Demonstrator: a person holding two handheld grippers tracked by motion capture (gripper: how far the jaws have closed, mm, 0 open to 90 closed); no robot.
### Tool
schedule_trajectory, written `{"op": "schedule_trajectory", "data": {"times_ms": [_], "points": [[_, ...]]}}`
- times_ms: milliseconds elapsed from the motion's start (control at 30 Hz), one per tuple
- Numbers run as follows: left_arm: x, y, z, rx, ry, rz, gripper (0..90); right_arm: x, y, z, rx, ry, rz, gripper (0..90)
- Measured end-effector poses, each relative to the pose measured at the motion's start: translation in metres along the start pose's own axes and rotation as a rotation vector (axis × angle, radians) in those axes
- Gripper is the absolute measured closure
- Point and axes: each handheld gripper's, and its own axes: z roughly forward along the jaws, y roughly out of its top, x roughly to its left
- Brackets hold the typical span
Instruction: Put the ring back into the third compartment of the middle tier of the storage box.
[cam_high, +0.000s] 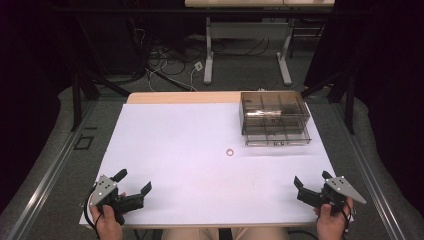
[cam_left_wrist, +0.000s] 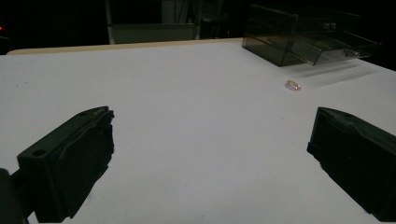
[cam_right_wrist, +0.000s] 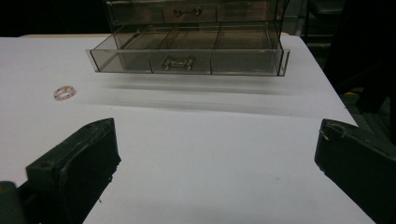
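- Near the middle of the high view, a little right of centre, a small pinkish ring lies flat on the white table, alone and untouched, just below and left of the drawer box.
- At upper right of that view stands the clear drawer box; its lower drawer is pulled out toward the person, so its divided compartments lie open from above, probably ready to take the ring.
- At lower left, the left gripper rests at the table's near edge with jaws spread wide and nothing between them.
- At lower right, the right gripper sits the same way, jaws apart and empty, pointed toward the drawer.
- Both hands look parked well apart from the ring, leaving it free to approach from either side.
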Motion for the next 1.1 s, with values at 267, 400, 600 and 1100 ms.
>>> {"op": "schedule_trajectory", "data": {"times_ms": [267, 400, 600, 1100], "points": [[0.001, -0.004, -0.001, 0.021, 0.021, -0.012, 0.4, 0.004, 0.004, 0.009, 0.031, 0.037, 0.019, 0.0], [-0.001, -0.006, -0.002, 0.031, 0.034, -0.017, 0.4, 0.01, 0.008, 0.016, 0.029, 0.03, 0.009, 0.0], [-0.001, -0.007, -0.003, 0.035, 0.034, -0.009, 0.3, 0.019, 0.011, 0.02, 0.038, 0.036, -0.038, 4.7], [-0.005, -0.009, -0.012, 0.033, 0.034, -0.006, 0.3, 0.043, 0.032, 0.033, 0.074, 0.092, -0.142, 21.5]]}}
